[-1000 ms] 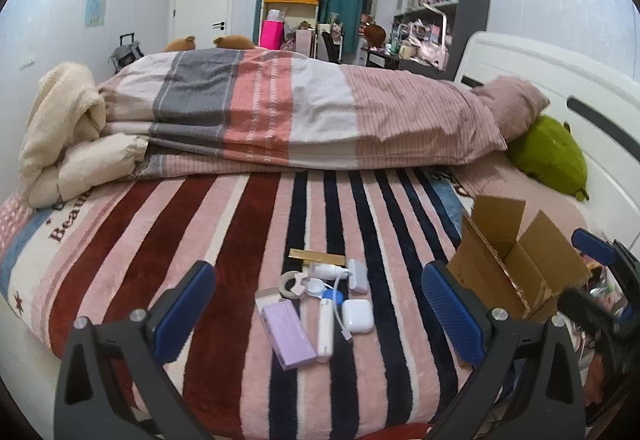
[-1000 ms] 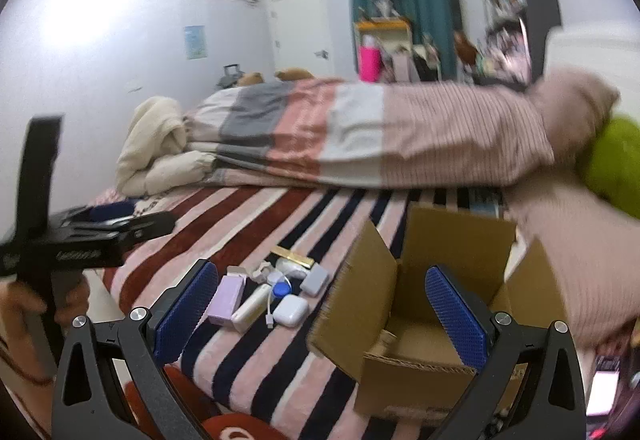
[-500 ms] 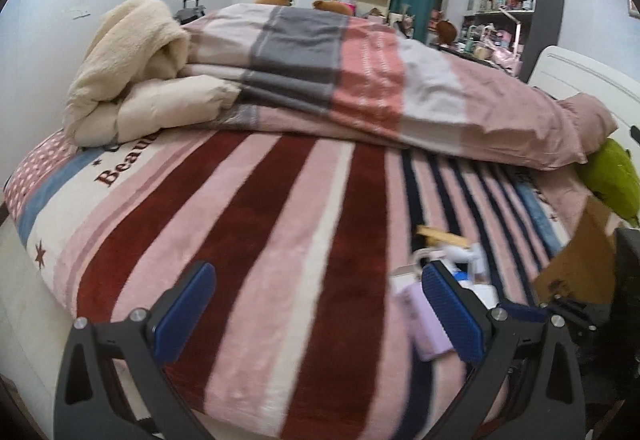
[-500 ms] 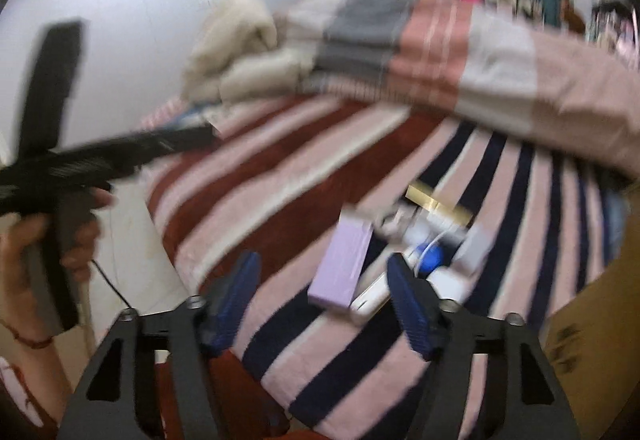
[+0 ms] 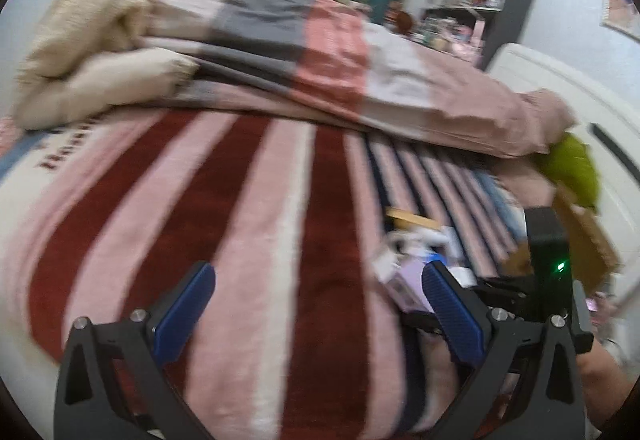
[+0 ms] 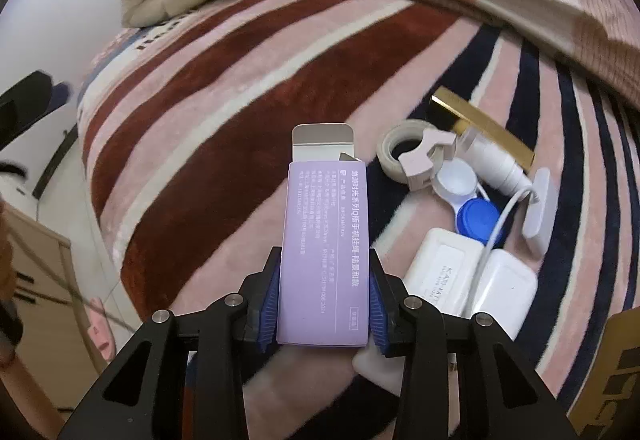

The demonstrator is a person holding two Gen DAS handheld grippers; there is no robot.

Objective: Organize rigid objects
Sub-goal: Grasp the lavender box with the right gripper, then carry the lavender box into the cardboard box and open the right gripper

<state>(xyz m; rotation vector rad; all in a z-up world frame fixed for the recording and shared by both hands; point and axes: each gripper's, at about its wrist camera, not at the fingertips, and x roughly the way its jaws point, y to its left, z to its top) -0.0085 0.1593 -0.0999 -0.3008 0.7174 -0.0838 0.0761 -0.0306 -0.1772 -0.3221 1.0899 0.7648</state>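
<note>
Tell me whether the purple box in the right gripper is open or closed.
Open: the purple box, held between the right gripper's pads, has its far-end flap lifted. What is inside, I cannot tell.

The right gripper (image 6: 324, 304) has come down and squeezed shut on the purple box (image 6: 324, 252). The left gripper (image 5: 316, 308) has swung away to the bare blanket (image 5: 240, 200).

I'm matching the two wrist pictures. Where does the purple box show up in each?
Left wrist: purple box lies low, right of centre, blurred, partly behind the left gripper's right finger.
Right wrist: purple box stands centre, clamped in the right gripper.
Shared landmark: the gold bar beyond the pile.
</note>
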